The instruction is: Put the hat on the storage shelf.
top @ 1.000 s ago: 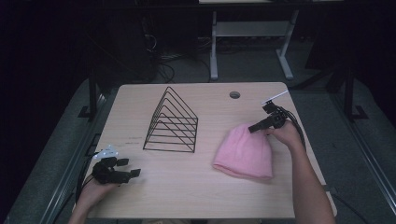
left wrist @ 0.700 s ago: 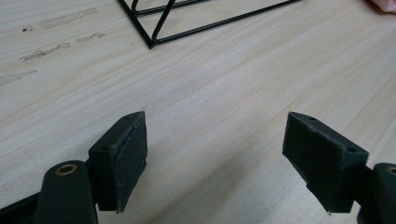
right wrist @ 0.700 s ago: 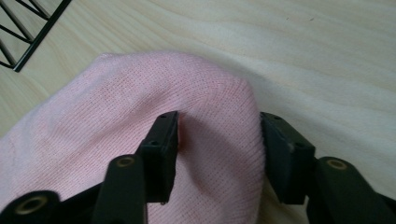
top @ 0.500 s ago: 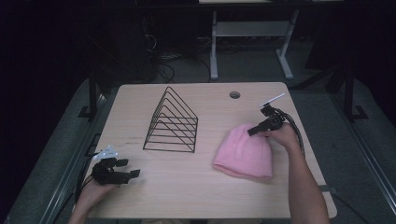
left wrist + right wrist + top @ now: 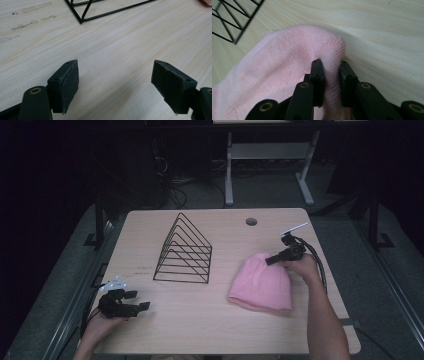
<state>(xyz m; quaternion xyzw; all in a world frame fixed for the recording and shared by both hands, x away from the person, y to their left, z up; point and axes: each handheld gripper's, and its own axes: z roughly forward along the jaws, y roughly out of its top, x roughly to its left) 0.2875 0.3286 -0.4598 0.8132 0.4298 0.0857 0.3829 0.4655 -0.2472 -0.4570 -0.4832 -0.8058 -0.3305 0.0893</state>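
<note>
Toward the right side of the light wooden table, a pink knitted hat lies flat with its rounded crown pointing away from the person and its open brim toward the near edge. At the far right part of the crown the right tool has just been closing, and a fold of the knit is now pinched between its two black jaws; in the right gripper view the fabric bunches up into a small ridge where the right tool presses on it from both sides, with the rest of the hat spreading away to the left and toward the camera. The hand on that tool sits just beside the hat's right edge, its forearm running back to the near edge of the table and a dark cable looping behind it. A black wire rack, shaped like a triangular tent of stacked frames, stands on the table to the left of the hat, near it but not touching; a corner of it shows beyond the hat in the right gripper view. At the near left corner of the table the left tool rests low over bare wood, well apart from both hat and rack, and in the left gripper view the left tool has its jaws spread wide with nothing between them, a corner of the rack farther off.
</note>
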